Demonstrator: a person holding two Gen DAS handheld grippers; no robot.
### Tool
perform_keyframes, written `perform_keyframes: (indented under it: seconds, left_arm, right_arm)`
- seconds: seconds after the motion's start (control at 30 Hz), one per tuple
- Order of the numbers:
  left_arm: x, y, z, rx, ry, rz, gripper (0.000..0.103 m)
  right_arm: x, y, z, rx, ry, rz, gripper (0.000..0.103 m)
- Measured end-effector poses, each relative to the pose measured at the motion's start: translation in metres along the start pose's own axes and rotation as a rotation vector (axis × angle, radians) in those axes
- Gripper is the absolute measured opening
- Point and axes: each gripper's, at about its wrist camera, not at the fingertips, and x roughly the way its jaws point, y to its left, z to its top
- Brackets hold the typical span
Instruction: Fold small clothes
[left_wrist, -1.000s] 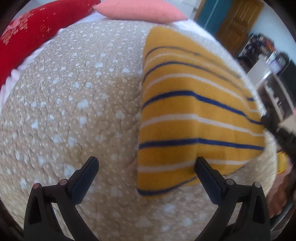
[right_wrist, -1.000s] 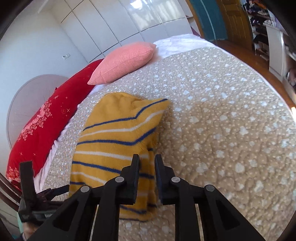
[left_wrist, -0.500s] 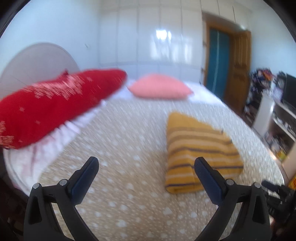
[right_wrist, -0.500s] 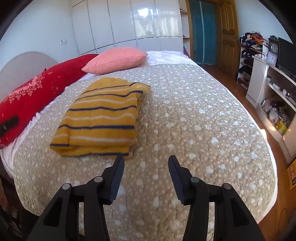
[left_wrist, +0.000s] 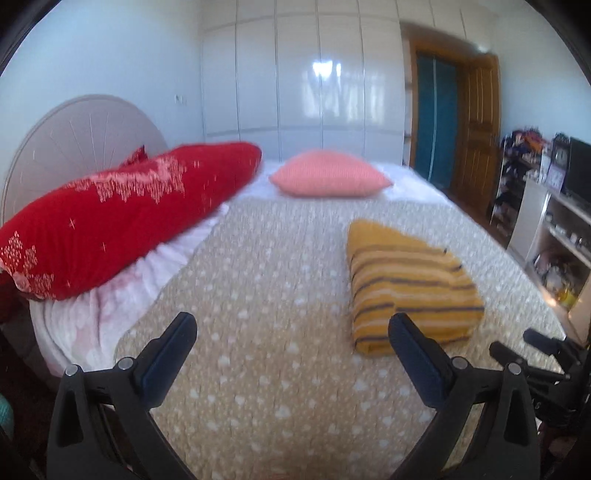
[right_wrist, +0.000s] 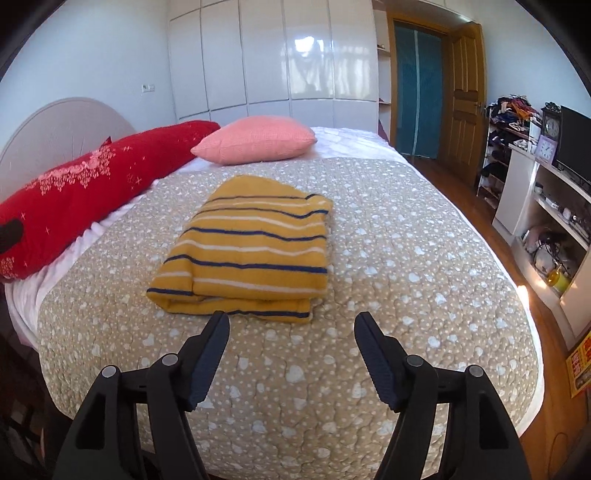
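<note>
Jaws apart on both grippers (nothing between); knitted striped sweater (right_wrist: 247, 251) folded rectangular on quilted bedspread (right_wrist: 406, 258).

No text or label can be read.

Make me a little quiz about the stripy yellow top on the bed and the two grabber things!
1. True or false: the right gripper is squeezing the yellow striped top.
2. Which cushion lies nearer the open door: A) the red pillow or B) the pink pillow?
3. Fill in: the top lies folded on the beige ____.

Key
1. False. Its jaws have just been opening; they stand apart with nothing between them, short of the top. The left gripper is open too.
2. B
3. bedspread
</note>
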Motion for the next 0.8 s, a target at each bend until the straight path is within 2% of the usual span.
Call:
perform_keyframes:
  seconds: [0.13,0.27,0.8]
  left_arm:
    - [0.012,-0.002,-0.015,0.015,0.069,0.004,0.103]
    - [0.018,-0.007,-0.022,0.029,0.102,0.017,0.103]
    - [0.032,-0.023,-0.034,0.083,0.178,-0.010,0.103]
  right_arm:
    - [0.005,0.009,-0.006,-0.033,0.019,-0.013,0.075]
    - [0.006,0.012,-0.011,-0.050,0.026,-0.027,0.075]
    - [0.015,0.002,-0.019,-0.014,0.064,-0.038,0.079]
